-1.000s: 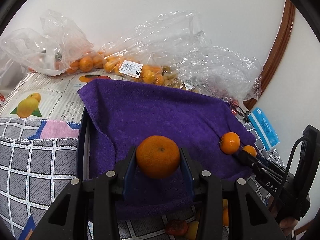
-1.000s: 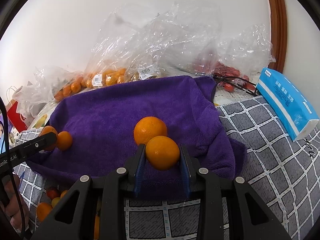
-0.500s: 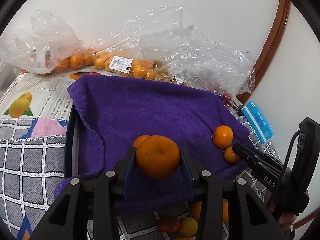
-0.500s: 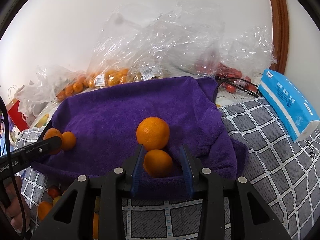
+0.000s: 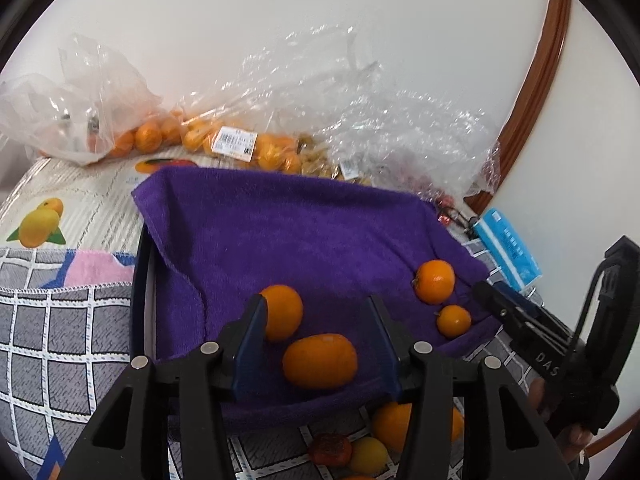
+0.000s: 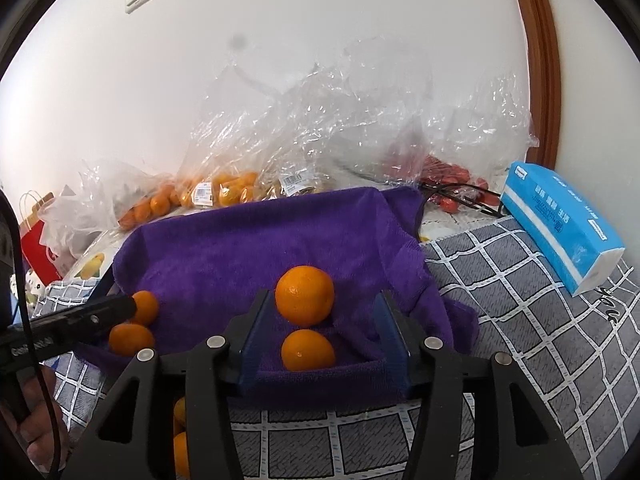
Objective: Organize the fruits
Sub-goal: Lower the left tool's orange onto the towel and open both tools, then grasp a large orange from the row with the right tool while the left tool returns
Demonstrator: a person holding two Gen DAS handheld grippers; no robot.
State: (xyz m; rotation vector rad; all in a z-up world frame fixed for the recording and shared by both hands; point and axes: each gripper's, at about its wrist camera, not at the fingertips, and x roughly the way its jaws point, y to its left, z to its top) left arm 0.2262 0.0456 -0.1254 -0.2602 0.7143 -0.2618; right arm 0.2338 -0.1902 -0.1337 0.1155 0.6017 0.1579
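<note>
Both tongs are opening: left tongs [image 5: 316,344] around a loose orange [image 5: 319,361], right tongs [image 6: 320,336] around a tangerine [image 6: 307,350], on a purple towel [image 6: 248,256]. Barcode-labelled bags [image 6: 224,188] hold oranges.

A second ago each gripper clamped a round orange fruit. Now the left gripper [image 5: 318,344] and right gripper [image 6: 320,338] are opening, both fruits [image 5: 320,361] [image 6: 308,350] lying released on the purple towel [image 5: 300,236].
</note>
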